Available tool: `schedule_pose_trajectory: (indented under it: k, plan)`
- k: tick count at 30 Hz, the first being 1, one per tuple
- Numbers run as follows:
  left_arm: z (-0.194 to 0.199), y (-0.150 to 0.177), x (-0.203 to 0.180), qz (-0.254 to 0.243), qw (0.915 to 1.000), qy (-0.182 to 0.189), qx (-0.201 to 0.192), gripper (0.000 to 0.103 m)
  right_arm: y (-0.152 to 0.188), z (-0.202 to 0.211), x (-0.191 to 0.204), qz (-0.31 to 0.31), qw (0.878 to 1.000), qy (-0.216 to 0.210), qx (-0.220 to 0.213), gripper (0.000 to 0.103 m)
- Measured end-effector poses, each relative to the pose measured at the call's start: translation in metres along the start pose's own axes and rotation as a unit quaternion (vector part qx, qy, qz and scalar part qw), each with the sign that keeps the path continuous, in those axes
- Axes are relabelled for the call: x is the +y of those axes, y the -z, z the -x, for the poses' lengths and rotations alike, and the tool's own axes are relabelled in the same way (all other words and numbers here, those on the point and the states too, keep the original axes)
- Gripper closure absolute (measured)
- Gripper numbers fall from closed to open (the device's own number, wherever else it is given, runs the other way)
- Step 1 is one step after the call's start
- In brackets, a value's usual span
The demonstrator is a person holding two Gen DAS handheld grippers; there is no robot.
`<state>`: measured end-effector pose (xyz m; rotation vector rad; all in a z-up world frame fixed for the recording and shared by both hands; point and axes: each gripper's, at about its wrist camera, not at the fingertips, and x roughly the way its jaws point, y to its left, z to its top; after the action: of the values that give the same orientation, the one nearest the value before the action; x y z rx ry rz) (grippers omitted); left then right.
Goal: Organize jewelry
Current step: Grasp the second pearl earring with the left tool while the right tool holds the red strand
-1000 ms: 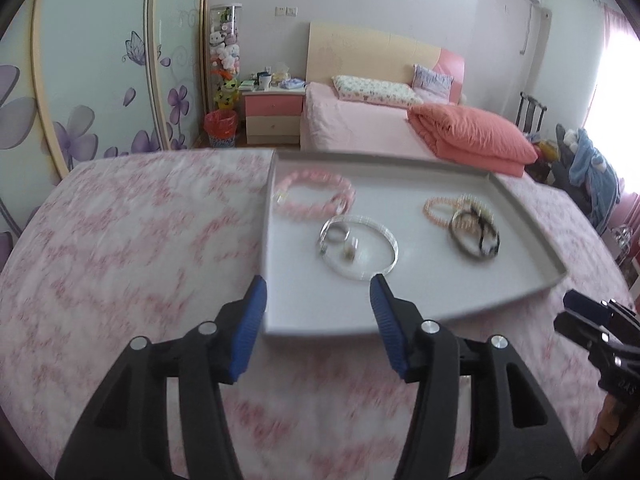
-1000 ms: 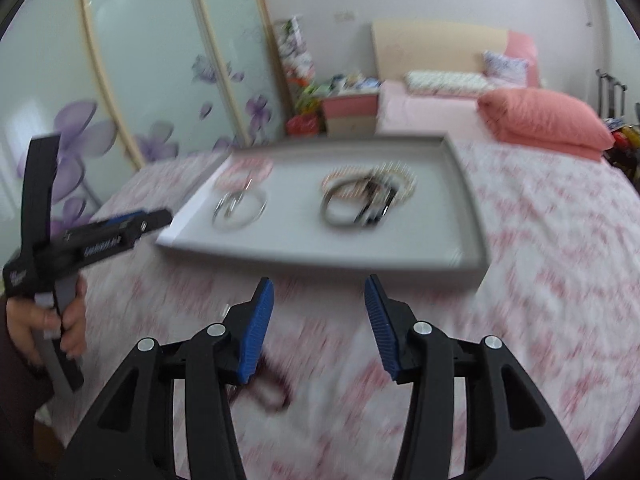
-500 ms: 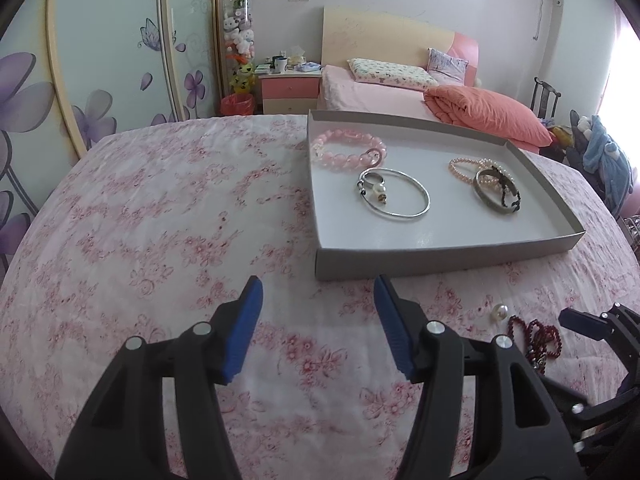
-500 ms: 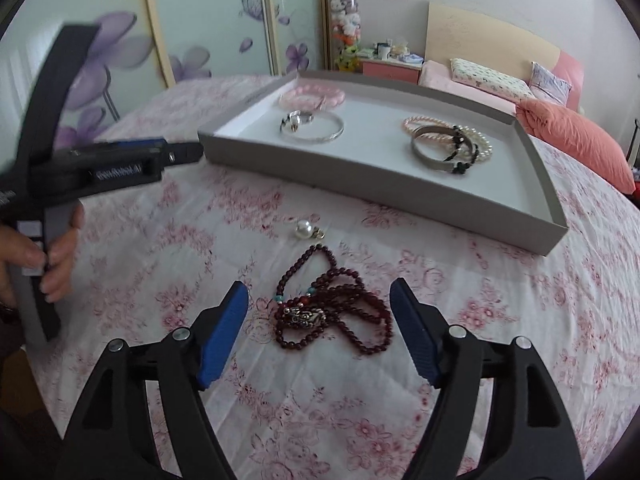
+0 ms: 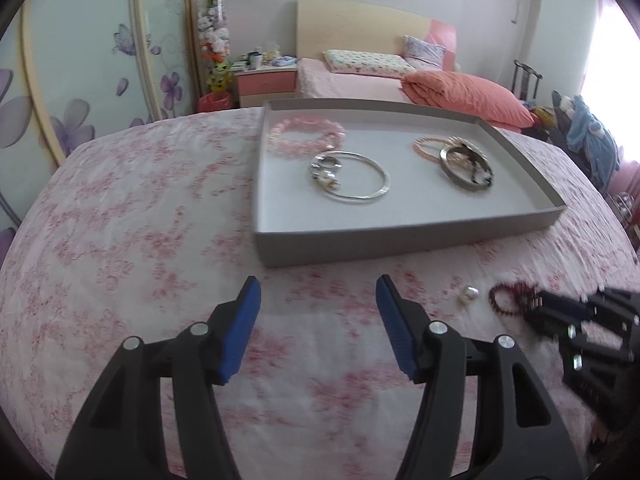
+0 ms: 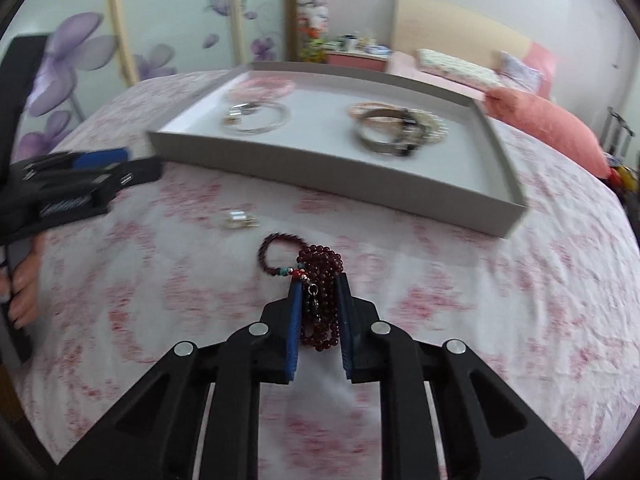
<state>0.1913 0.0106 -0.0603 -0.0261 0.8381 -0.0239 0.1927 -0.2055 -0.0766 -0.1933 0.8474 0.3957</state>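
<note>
While its jaws pinch round garnet beads (image 6: 320, 280), right gripper (image 6: 318, 292) closes.

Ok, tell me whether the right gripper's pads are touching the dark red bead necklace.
Touching. The right wrist view shows the right gripper, whose jaws have just been closing, with both blue pads pressed against the bunched dark red bead necklace.

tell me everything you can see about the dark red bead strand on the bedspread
The dark red bead strand is a bunch of small glossy round beads looped several times, with a turquoise and a red accent bead and a small metal charm. It lies on the floral bedspread, in front of the grey tray. The right gripper has just closed on its bunched loops; one loop pokes out left.
</note>
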Motion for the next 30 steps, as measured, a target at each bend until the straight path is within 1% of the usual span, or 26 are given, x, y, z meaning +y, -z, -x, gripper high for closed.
schedule_pose_trajectory:
  k: [2,5,7,9,13,17,21,22,23,24,25,30]
  plan:
    - [0.001,0.001,-0.011,-0.013,0.9999,0.009,0.001,0.039,-0.002,-0.001,-0.015,-0.024,0.999,0.022,0.002,0.086]
    - [0.001,0.002,-0.028,-0.034,0.9991,0.024,0.003,0.039,-0.006,-0.004,-0.046,-0.078,0.995,0.066,0.003,0.086]
    - [0.000,0.003,-0.042,-0.051,0.9981,0.035,0.008,0.039,-0.004,-0.004,-0.060,-0.104,0.991,0.081,0.001,0.086]
    - [-0.002,0.005,-0.054,-0.067,0.9967,0.045,0.013,0.039,-0.003,-0.005,-0.068,-0.122,0.989,0.084,0.000,0.086]
    - [-0.010,0.006,-0.078,-0.093,0.9942,0.049,0.023,0.039,-0.003,-0.006,-0.071,-0.122,0.989,0.085,0.000,0.086]
    - [-0.021,0.004,-0.092,-0.093,0.9941,0.046,0.031,0.040,-0.002,-0.006,-0.072,-0.124,0.989,0.080,0.000,0.086]
    - [-0.031,0.001,-0.100,-0.088,0.9947,0.037,0.038,0.054,-0.002,-0.005,-0.069,-0.123,0.989,0.076,0.000,0.086]
    - [-0.032,0.000,-0.100,-0.084,0.9952,0.034,0.036,0.062,-0.003,-0.005,-0.069,-0.123,0.990,0.075,0.000,0.086]
    - [-0.031,-0.001,-0.101,-0.083,0.9954,0.033,0.035,0.068,-0.003,-0.006,-0.067,-0.123,0.990,0.075,0.000,0.086]
    - [-0.032,-0.002,-0.100,-0.082,0.9956,0.030,0.034,0.080,-0.004,-0.006,-0.067,-0.123,0.990,0.075,0.000,0.086]
    - [-0.032,-0.003,-0.099,-0.081,0.9958,0.027,0.034,0.089,-0.004,-0.006,-0.066,-0.122,0.990,0.075,0.000,0.086]
    - [-0.030,-0.002,-0.076,-0.062,0.9975,0.003,0.033,0.089,-0.006,-0.007,-0.062,-0.110,0.991,0.074,0.001,0.086]
